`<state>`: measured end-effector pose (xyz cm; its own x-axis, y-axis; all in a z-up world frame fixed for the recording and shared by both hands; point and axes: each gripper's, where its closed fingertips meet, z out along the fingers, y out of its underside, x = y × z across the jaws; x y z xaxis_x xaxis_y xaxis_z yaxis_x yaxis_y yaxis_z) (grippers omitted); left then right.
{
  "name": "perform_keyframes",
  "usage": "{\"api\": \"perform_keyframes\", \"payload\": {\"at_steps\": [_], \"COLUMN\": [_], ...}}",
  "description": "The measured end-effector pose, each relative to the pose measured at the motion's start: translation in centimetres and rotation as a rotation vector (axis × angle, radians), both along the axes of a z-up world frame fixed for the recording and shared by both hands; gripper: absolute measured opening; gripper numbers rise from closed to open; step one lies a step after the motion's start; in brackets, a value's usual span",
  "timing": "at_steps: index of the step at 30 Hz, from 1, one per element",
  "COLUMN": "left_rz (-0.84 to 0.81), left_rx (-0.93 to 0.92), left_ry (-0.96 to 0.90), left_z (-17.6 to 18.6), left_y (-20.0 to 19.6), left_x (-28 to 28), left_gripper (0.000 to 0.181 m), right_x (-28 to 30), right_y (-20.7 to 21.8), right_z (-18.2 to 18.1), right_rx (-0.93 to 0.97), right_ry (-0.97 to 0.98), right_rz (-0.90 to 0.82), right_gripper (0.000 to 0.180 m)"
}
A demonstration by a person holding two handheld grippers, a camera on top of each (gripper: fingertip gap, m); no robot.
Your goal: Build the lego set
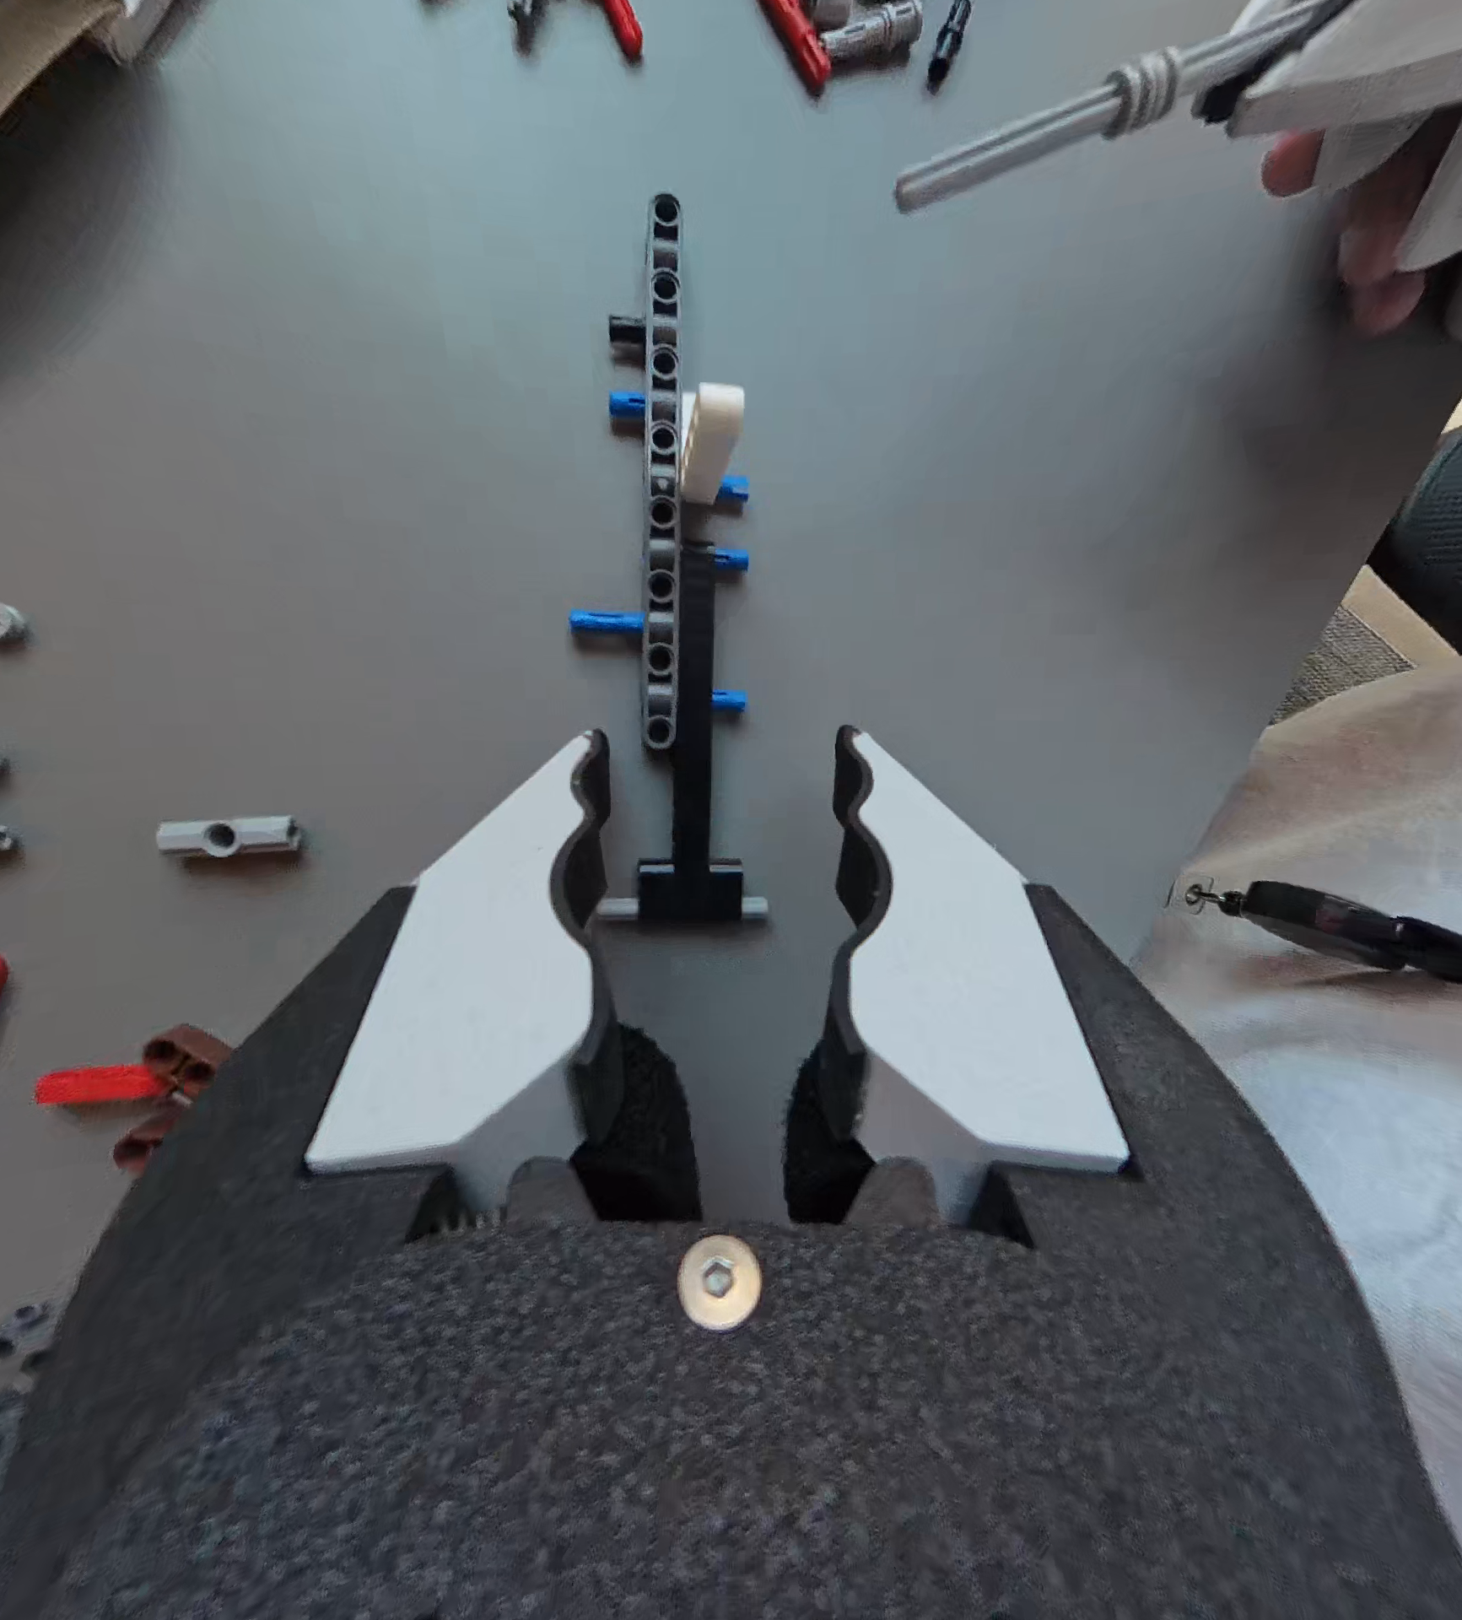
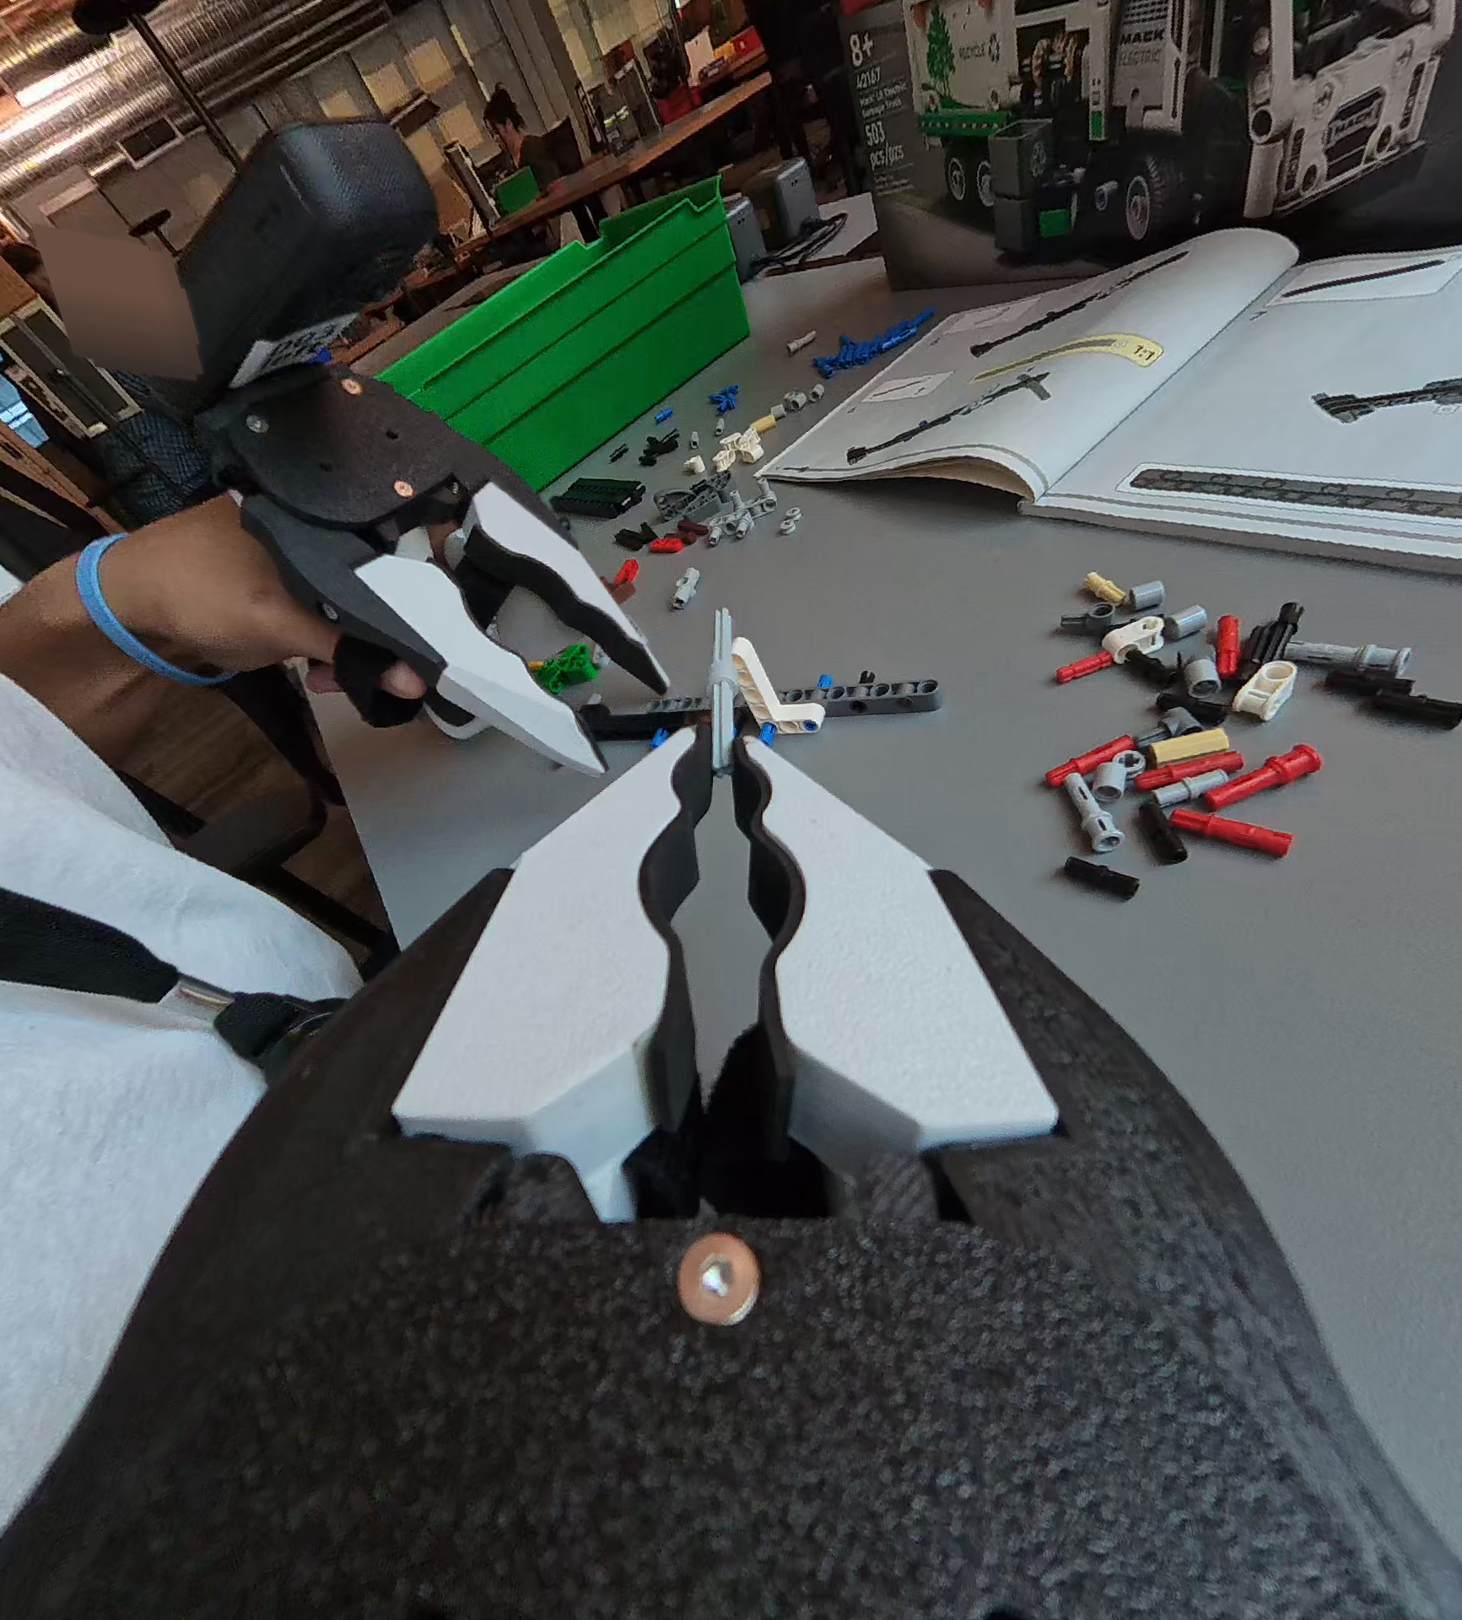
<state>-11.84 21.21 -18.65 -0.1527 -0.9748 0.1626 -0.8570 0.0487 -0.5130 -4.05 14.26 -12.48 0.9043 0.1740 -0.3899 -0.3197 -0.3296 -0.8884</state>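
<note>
Instruction booklet (image 2: 1235, 421) in right view only

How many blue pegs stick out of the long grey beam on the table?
5. In the left wrist view, two blue pegs are left of the beam, three right of it. The white piece may hide more.

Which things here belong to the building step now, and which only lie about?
In use:
- right gripper, shut on long light grey axle
- open left gripper
- dark grey holed beam assembly with blue pins

Lying about:
- loose red, black and grey pins
- green plastic bin
- open instruction booklet
</note>
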Motion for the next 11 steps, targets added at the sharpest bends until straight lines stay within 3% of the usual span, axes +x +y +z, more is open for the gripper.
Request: {"api": "perform_keyframes", "payload": {"at_steps": [1, 11], "left_rz": [0.002, -0.091], "left_rx": [0.02, 0.136], "left_ry": [-0.015, -0.039], "left_z": [0.05, -0.72], "left_y": [0.07, 0.3], "left_x": [-0.25, 0.29], "left_gripper": [0.051, 0.03], "right_x": [0.04, 0.26], "right_y": [0.01, -0.16], "right_z": [0.04, -0.09], "right_rx": [0.002, -0.006], "right_ry": [0.006, -0.007], "right_rz": [0.0, -0.024], "right_gripper": [0.003, 0.003]}}
